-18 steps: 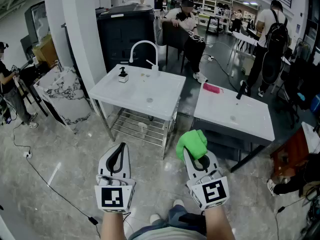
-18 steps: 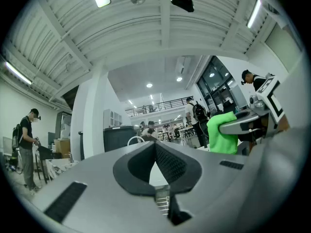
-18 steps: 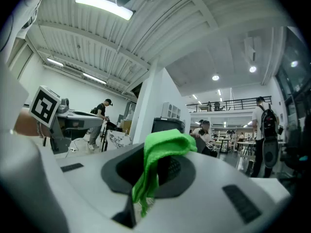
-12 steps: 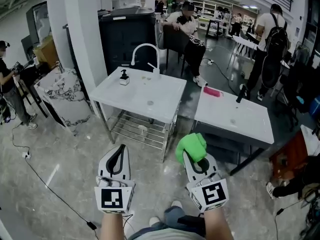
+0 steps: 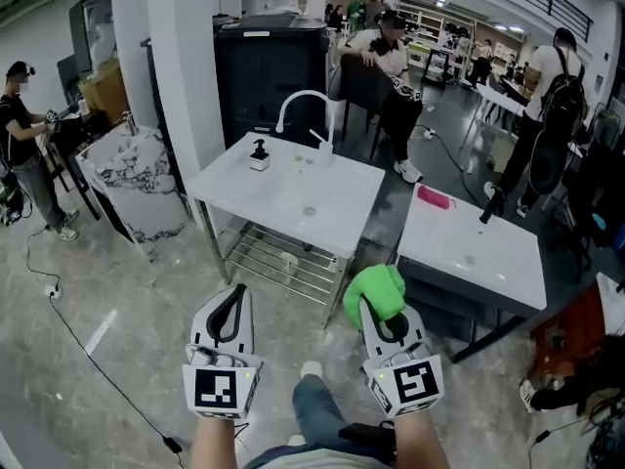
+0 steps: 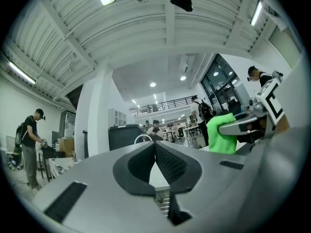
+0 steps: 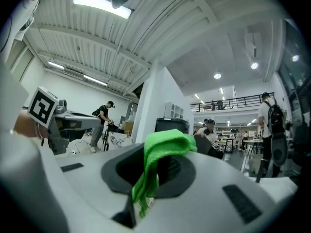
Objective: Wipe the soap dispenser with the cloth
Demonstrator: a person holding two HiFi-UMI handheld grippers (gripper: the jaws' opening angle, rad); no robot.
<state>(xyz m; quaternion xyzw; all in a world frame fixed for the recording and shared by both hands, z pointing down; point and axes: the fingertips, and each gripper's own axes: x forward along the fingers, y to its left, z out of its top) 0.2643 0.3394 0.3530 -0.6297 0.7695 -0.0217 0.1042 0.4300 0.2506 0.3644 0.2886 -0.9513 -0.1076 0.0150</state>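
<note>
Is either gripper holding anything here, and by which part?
The right gripper clamps the green cloth by a bunched fold; the left gripper is shut and empty.

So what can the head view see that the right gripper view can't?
Only the head view shows the soap dispenser on the white sink table, the curved faucet and the floor. Only the right gripper view shows the long ceiling light overhead. Both show the green cloth pinched in the fingers of the right gripper, and the person in black standing off to the left.
</note>
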